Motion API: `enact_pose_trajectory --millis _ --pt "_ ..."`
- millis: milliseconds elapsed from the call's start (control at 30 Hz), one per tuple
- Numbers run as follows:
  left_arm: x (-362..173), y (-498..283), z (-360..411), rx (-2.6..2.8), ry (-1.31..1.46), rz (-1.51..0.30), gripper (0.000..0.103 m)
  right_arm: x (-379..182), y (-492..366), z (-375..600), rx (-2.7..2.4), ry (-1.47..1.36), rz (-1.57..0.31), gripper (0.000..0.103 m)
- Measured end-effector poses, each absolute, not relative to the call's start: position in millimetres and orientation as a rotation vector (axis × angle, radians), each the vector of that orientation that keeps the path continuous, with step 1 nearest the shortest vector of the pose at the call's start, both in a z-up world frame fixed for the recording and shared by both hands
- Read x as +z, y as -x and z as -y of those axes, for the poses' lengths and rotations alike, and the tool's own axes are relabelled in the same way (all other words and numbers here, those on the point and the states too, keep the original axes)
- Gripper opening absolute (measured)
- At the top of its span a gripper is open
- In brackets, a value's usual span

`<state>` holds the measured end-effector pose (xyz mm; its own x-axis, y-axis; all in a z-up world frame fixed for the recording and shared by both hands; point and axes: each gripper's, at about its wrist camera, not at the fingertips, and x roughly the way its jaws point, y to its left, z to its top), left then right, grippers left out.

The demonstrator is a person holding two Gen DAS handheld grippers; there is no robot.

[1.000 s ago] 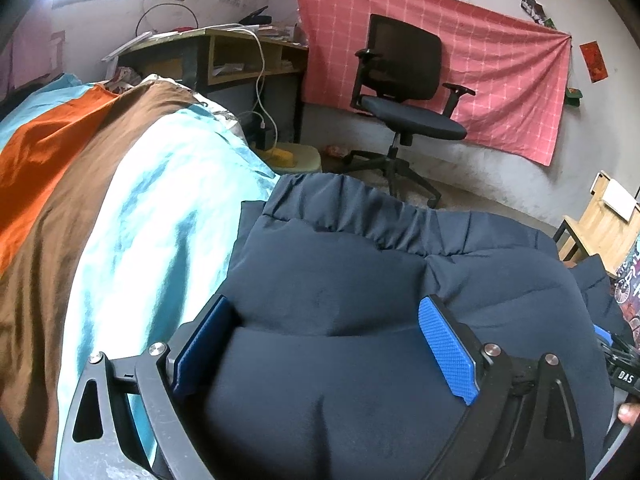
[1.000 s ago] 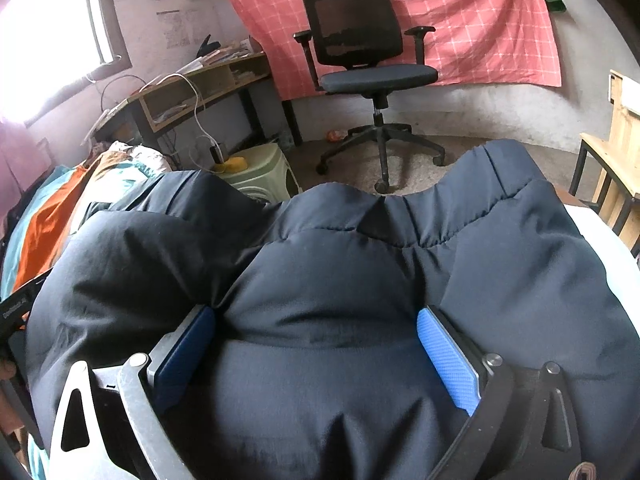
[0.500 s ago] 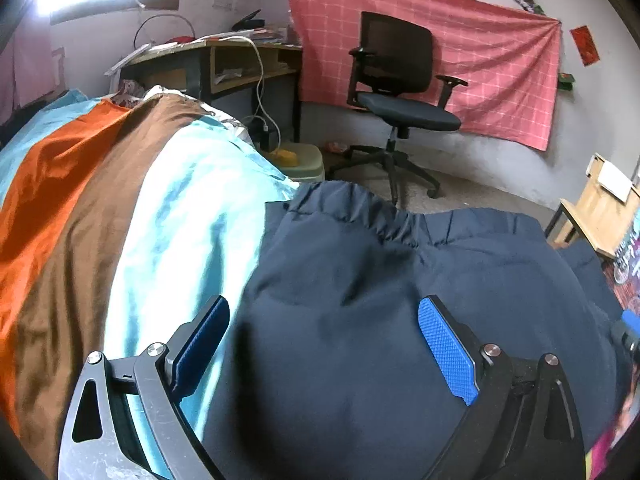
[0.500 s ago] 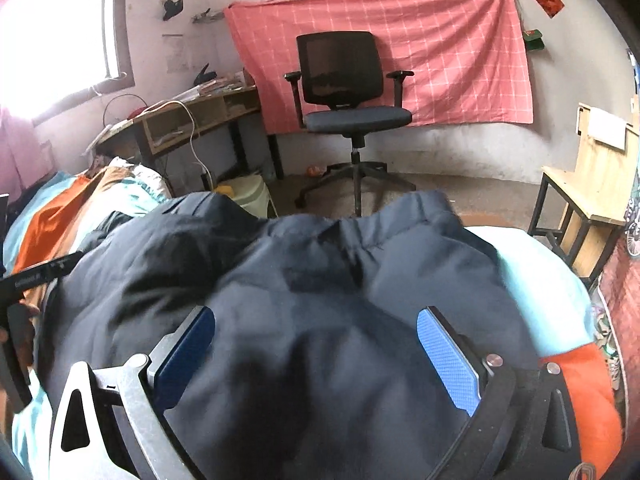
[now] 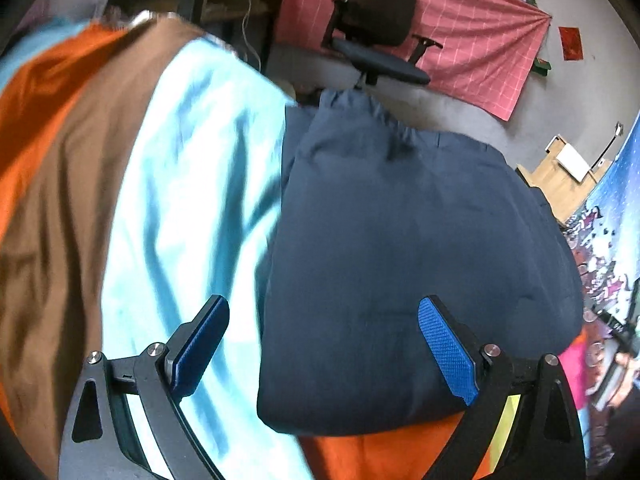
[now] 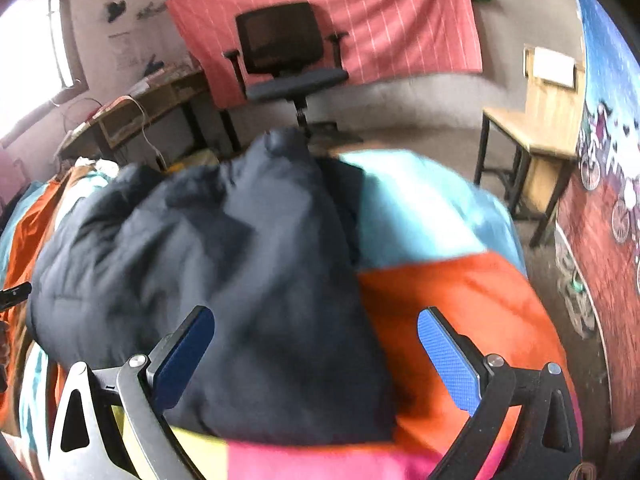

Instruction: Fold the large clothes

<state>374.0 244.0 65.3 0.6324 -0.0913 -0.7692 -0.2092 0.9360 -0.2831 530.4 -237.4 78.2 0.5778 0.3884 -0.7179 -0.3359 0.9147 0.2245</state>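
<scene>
With the left gripper (image 5: 324, 354) and right gripper (image 6: 316, 354) both wide open and holding nothing, the padded dark navy jacket (image 5: 404, 264) lies folded just ahead of them on the striped bedcover (image 5: 180, 184), where its puffy filling may spring the fold open.
</scene>
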Motion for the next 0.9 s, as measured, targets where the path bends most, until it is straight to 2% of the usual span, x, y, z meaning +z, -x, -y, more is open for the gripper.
enact_pose_trajectory --millis 533,600,900 --pt "60 -410 -248 0.012 0.333 -0.926 0.093 40 -575 256 0.492 -0.321 -1.039 0.103" --pt "59 -416 -251 0.007 0.339 -0.918 0.096 38 -588 251 0.492 -0.318 -1.07 0.103" --pt "58 -438 -262 -0.021 0.382 -0.906 0.099 37 -622 235 0.432 -0.371 -1.073 0.103"
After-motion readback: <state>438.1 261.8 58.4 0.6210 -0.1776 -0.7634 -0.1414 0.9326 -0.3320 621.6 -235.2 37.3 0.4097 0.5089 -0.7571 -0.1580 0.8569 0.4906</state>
